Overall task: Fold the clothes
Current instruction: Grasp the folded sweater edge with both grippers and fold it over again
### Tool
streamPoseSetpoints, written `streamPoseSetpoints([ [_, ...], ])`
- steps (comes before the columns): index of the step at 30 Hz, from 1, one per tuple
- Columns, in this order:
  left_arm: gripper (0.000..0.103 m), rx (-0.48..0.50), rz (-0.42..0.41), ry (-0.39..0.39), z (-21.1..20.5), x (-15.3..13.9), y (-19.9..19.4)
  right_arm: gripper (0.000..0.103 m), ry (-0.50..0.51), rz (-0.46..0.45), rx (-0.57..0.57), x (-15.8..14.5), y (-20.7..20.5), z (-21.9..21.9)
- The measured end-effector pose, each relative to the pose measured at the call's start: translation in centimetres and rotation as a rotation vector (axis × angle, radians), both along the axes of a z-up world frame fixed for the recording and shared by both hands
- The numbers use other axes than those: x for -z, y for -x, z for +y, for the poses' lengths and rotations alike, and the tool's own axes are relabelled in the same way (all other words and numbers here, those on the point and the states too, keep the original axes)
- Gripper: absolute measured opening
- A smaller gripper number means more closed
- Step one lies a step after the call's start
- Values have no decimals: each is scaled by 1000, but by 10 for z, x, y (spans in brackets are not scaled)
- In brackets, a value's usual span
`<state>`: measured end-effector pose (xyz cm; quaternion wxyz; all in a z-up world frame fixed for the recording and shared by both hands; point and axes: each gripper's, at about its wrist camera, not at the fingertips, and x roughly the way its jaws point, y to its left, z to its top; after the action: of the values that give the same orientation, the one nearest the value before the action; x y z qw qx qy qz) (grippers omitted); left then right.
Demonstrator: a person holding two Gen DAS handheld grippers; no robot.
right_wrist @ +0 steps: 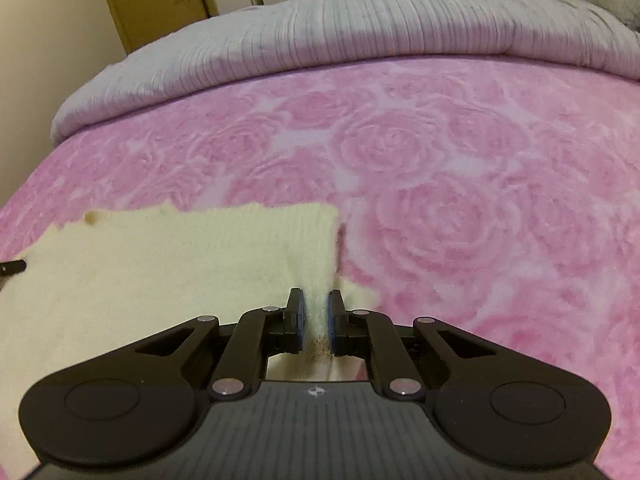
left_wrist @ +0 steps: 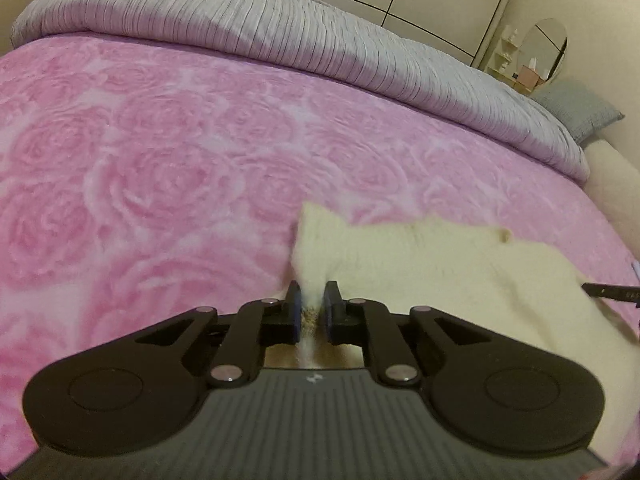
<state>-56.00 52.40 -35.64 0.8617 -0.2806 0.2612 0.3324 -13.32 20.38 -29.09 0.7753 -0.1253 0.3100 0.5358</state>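
Left gripper: your left gripper (left_wrist: pixel 313 304) is pinched narrow on a bunched fold at the left end of the cream knit garment (left_wrist: pixel 432 256), with cloth filling the gap between the pads.

Right gripper: your right gripper (right_wrist: pixel 316 312) is closed the same way on the garment's right end (right_wrist: pixel 168 264).

Garment: it stretches between your two grippers over the near part of the bed, above the pink rose blanket (left_wrist: pixel 160 160). Its far edge reaches toward the middle of the bed. You cannot tell from these views how many layers it already has.

Far side of the bed: a ribbed grey duvet (right_wrist: pixel 360 28) lies rolled along the far edge, well apart from the garment.

Risk, slipping: each grip holds only a small tuft of fuzzy knit. If you pull the ends apart hard, one tuft could slide out and that end would drop.

Risk, skew: if one hand travels further than the other, the edges will likely land uneven.

Risk, drag: the plush blanket may catch the knit if you carry it low, bunching the layer underneath.

Writing: only a small emblem shows on each gripper body, and no words can be read.
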Motion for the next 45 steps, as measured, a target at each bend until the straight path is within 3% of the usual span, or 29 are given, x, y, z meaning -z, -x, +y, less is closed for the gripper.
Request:
streamPoseSetpoints([
  [1,10,-4,10,0,0,4,0,11,4,5,12,2,-1,0],
  [4,16,-36,29,-40,-9,-14,6,36,15,20,47,9,-3,-1],
  [8,20,-86,50,-119,-37,-47,26,36,32,54,78,18,-3,-8],
  [11,34,-53,-9,-58,-74,-57,52,38,51,116,63,24,7,-26],
  [14,35,-68,-28,35,-97,-44,67,39,70,179,48,31,17,-45],
  [15,35,-78,-34,66,-103,-38,71,38,77,200,43,33,20,-51],
  [16,31,-87,-39,97,-110,-32,75,20,83,221,38,35,24,-58],
  [17,14,-89,-40,128,-111,-25,75,7,90,242,33,37,27,-64],
  [19,11,-101,8,98,-112,-20,71,3,121,162,53,42,31,-62],
  [22,12,-165,50,87,-106,-24,68,3,118,194,148,33,24,-64],
  [25,10,-179,78,8,-115,-50,59,20,79,86,176,5,41,-68],
  [27,10,-167,79,-34,-122,-68,51,24,37,-4,173,-15,57,-69],
  [28,10,-158,79,-54,-126,-76,47,26,24,3,127,-16,66,-60],
  [31,11,6,66,-61,-141,-72,-6,25,6,24,-20,-13,93,-27],
  [36,15,239,62,-46,-163,-36,-90,24,116,-12,-155,30,122,32],
  [38,18,279,125,-46,-161,-14,-108,18,169,-41,-156,48,116,39],
  [39,17,270,121,-43,-155,-9,-104,18,179,-68,-141,53,110,39],
  [40,9,260,118,-40,-148,-3,-99,16,185,-81,-108,54,100,34],
  [41,3,226,121,-27,-139,-4,-88,3,193,-71,-77,52,89,30],
  [42,3,192,124,-15,-130,-5,-77,0,196,-52,-61,48,82,28],
  [43,3,164,123,-23,-123,-11,-69,2,198,-33,-46,44,76,27],
  [44,2,136,122,-31,-117,-16,-61,16,177,-29,-52,38,77,29],
  [45,4,109,120,-40,-110,-22,-53,17,152,-28,-90,34,86,35],
])
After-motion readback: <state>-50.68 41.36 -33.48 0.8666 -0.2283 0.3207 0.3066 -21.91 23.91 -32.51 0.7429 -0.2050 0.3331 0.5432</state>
